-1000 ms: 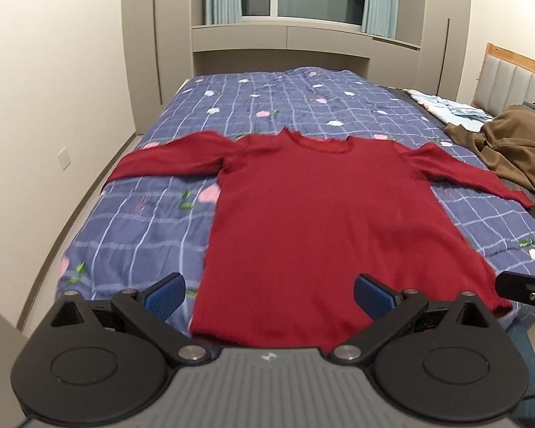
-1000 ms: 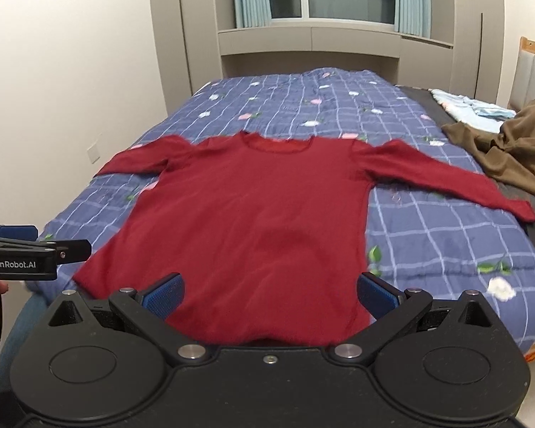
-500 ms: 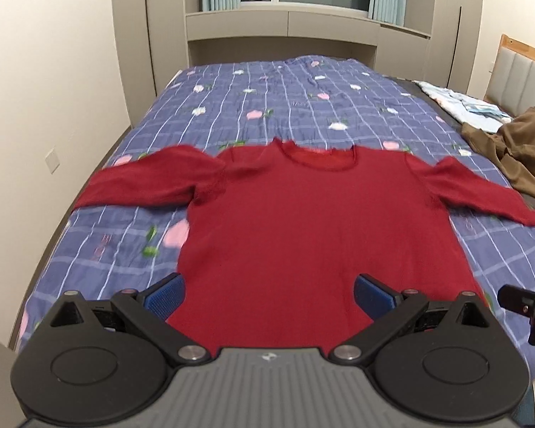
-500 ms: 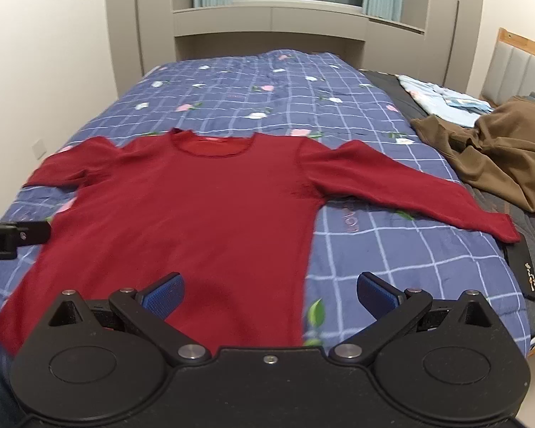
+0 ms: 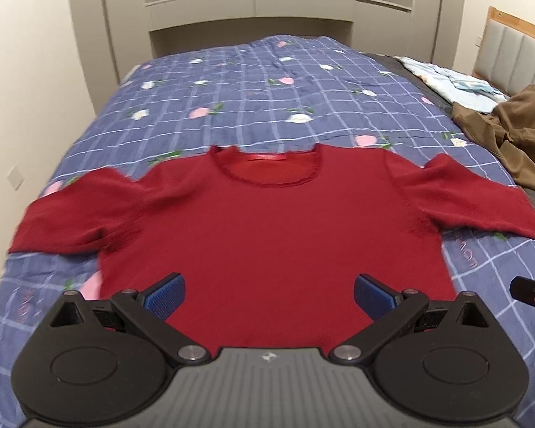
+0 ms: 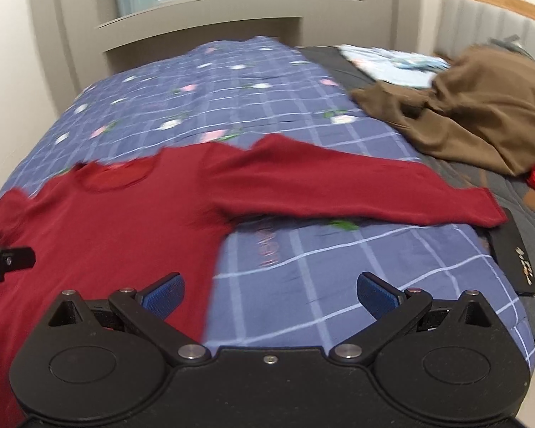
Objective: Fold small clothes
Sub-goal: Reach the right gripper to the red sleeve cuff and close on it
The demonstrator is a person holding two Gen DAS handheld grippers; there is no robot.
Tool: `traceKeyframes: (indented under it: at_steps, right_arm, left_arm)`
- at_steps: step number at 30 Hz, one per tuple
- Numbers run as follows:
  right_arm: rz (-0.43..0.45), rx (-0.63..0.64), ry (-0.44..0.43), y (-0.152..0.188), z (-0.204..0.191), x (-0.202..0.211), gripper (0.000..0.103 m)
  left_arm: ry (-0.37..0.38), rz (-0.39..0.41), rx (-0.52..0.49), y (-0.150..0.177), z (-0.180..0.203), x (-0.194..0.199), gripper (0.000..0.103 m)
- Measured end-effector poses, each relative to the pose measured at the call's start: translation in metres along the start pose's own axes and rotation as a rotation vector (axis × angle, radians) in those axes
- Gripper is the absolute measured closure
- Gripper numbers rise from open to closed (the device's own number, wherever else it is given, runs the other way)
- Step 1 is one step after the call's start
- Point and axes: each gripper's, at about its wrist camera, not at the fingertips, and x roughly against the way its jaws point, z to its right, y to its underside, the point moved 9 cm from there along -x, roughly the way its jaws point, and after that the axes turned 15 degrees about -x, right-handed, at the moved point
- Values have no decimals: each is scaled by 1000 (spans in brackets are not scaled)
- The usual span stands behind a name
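My left gripper spread wide, empty, above the lower body of the red sweater. My right gripper equally wide, empty, over the blue checked bedspread just beside the sweater's right side. Sweater flat on the bed, sleeves out, right sleeve reaching toward a brown garment; nothing touched

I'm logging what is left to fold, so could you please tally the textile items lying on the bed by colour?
Red: 1, the red sweater, spread flat with both sleeves out.
Brown: 1, the brown garment, crumpled near the headboard.
Light blue: 1, the light blue cloth, behind the brown one.
Total: 3, not counting the blue checked bedspread beneath them; a small bright red piece at the right edge is too cut off to identify.
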Motion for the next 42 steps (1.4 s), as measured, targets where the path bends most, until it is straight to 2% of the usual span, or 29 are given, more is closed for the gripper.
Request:
traceKeyframes:
  at_steps: [3,9,15,21,24,30,32,36,38,40,42]
  right_arm:
    - [15,-59,19,-16,25,-16,0]
    - [119,-135,29,-48,73,-41,0]
    - [123,-299,69,-69,126,-71,0]
    - [118,-518,114,-77,176,-90,0]
    - [144,-596,104,-82,190,-100,1]
    - [193,-686,158,-88,202,-119,19]
    - [213,-722,175,-89,205,-122,30]
    - [231,-793,187,-93,209,-123,45]
    - [240,-820,193,-95,212,-124,70]
    - [243,-857,190,-96,217,-124,86]
    - [251,-880,180,-97,220,-123,92]
  left_arm:
    - [18,-14,-27,-19,18,-22,0]
    - [40,-30,-54,-53,46,-60,0]
    - [44,-39,-71,-75,65,-95,0]
    - [49,-62,-83,-79,75,-117,0]
    - [52,-76,-82,-77,76,-125,0]
    - [55,-100,-72,-71,73,-135,0]
    - [57,-104,-69,-70,72,-136,0]
    - [64,-105,-60,-70,69,-135,0]
    - [66,-103,-55,-71,67,-133,0]
    - [70,-100,-48,-72,65,-131,0]
    - [77,-97,-39,-73,62,-128,0]
